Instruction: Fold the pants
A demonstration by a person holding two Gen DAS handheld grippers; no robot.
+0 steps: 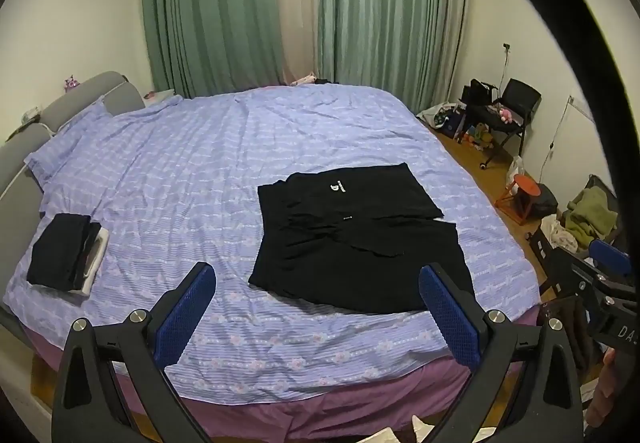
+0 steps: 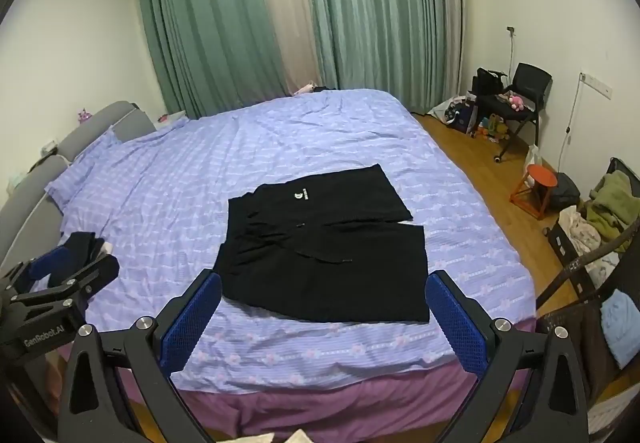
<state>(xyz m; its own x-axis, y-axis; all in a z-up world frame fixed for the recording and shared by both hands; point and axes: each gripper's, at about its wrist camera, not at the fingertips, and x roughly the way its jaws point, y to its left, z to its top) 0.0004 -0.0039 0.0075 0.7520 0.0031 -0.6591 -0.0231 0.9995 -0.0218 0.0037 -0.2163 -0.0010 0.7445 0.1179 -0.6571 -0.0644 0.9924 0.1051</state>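
A pair of black pants (image 1: 352, 239) lies spread flat on the bed, waistband to the left, legs to the right, a small white logo on the far leg; it also shows in the right wrist view (image 2: 324, 255). My left gripper (image 1: 316, 283) is open and empty, held above the bed's near edge in front of the pants. My right gripper (image 2: 322, 291) is open and empty too, also above the near edge and just short of the pants. The left gripper shows at the left edge of the right wrist view (image 2: 60, 283).
The bed (image 1: 200, 171) has a lilac patterned cover. A stack of folded dark clothes (image 1: 66, 255) lies at its left side. A grey headboard (image 1: 24, 163) is far left. On the floor at right stand a black chair (image 2: 516, 99), an orange stool (image 2: 536, 191) and piled laundry (image 2: 600, 219).
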